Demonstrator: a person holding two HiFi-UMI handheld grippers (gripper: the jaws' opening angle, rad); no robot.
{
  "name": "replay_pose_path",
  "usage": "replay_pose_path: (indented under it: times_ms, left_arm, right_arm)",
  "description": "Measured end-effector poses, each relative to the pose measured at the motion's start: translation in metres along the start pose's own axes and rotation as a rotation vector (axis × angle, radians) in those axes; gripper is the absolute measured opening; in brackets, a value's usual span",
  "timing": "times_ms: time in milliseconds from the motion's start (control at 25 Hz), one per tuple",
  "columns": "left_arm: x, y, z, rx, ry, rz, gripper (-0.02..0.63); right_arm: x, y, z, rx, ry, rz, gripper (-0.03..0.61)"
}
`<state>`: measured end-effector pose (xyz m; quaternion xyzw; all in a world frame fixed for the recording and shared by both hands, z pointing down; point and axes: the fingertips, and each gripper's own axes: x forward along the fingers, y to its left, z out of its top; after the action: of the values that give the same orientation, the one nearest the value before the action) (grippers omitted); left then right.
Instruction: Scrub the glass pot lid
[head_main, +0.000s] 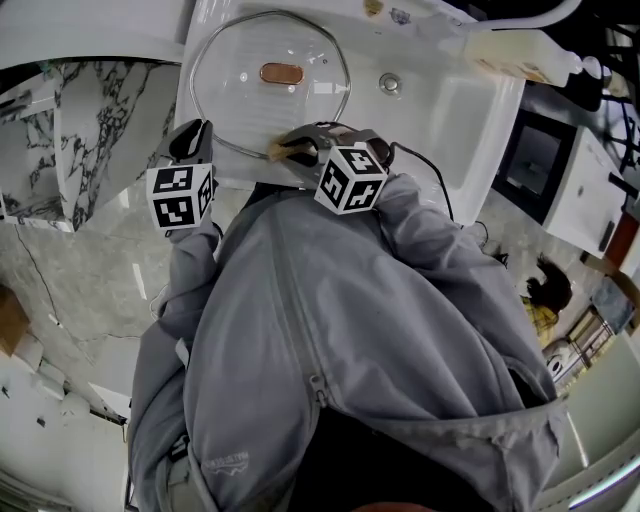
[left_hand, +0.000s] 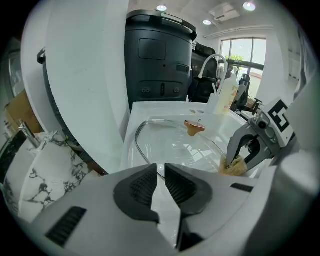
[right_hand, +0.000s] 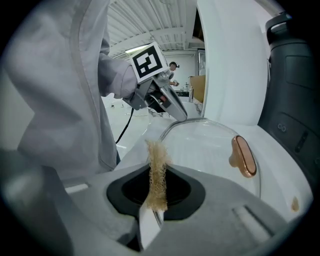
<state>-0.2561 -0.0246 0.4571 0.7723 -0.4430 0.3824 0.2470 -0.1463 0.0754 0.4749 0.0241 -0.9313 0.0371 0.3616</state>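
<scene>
Right gripper view, right tongs (right_hand: 156, 172) pinching scrubber (right_hand: 158, 150)

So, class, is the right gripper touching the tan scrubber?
Touching. The right gripper view shows the right gripper clamped on the tan scrubber, pinched between its jaws.

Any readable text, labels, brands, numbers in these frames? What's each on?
None readable.
Jacket logo: too small to read.
Bottle label: blurred.
Marker cubes: coded squares only, no letters.

lid (head_main: 240, 95) near rim behind left tool (head_main: 193, 130), scrubber (head_main: 284, 150) part-hidden
</scene>
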Motion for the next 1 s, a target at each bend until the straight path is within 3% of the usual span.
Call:
replay_pose_path:
  times_ms: [160, 280, 400, 520, 640, 840, 1000]
  left_arm:
    - [-0.007, -0.005, 0.009, 0.03, -0.016, 0.009, 0.049]
    - [-0.015, -0.016, 0.031, 0.119, -0.051, 0.013, 0.049]
    - [-0.014, -0.042, 0.062, 0.323, -0.085, -0.024, 0.056]
    - [0.004, -0.077, 0.087, 0.593, -0.119, -0.112, 0.185]
    - [0.033, -0.104, 0.096, 0.757, -0.079, -0.22, 0.216]
    - [0.073, -0.12, 0.096, 0.862, 0.046, -0.297, 0.232]
    - [0.086, -0.124, 0.091, 0.874, 0.105, -0.335, 0.232]
  right_arm:
    - [0.001, 0.004, 0.001, -0.007, -0.003, 0.015, 0.048]
    - [0.001, 0.004, 0.001, -0.017, -0.003, 0.025, 0.046]
    - [0.001, 0.005, 0.0, -0.019, -0.004, 0.031, 0.046]
    - [0.001, 0.005, 0.0, -0.014, -0.006, 0.037, 0.048]
    - [0.001, 0.005, 0.001, -0.01, -0.009, 0.045, 0.048]
    - [0.0, 0.005, 0.001, -0.005, -0.016, 0.046, 0.046]
    - [-0.009, 0.0, 0.007, 0.019, -0.056, 0.036, 0.047]
